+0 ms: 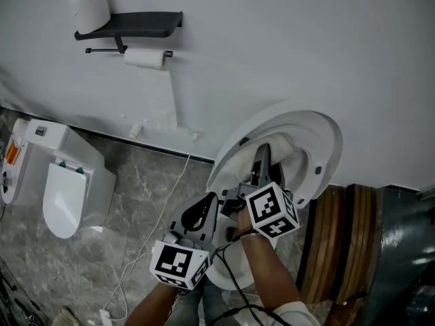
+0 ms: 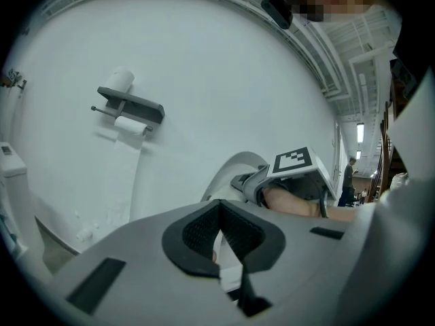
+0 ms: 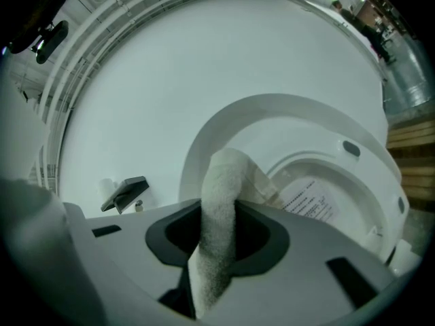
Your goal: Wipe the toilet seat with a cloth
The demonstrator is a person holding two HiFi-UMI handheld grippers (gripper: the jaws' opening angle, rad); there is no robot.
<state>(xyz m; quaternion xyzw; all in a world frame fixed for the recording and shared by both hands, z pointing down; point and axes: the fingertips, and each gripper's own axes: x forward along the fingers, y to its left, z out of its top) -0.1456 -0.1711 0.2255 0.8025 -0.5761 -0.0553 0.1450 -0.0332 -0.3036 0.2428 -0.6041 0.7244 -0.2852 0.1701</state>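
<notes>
The white toilet stands against the wall with its lid (image 1: 325, 136) and seat ring (image 3: 353, 172) raised. My right gripper (image 3: 219, 246) is shut on a white fluffy cloth (image 3: 223, 202), which sticks up between its jaws in front of the raised seat. In the head view the right gripper (image 1: 262, 165) points into the raised seat and lid. My left gripper (image 1: 207, 206) is just left of it, level, beside the lid's edge. The left gripper (image 2: 221, 235) has its jaws closed together with nothing between them. A printed label (image 3: 309, 202) shows inside the seat ring.
A dark paper-holder shelf (image 1: 132, 24) on the wall carries a spare roll (image 1: 92, 9), with a second roll (image 1: 144, 58) hanging below. A white lidded unit (image 1: 64, 182) sits on the floor at left. A white cable (image 1: 166, 202) runs across the grey floor. Wooden boards (image 1: 343, 243) stand right of the toilet.
</notes>
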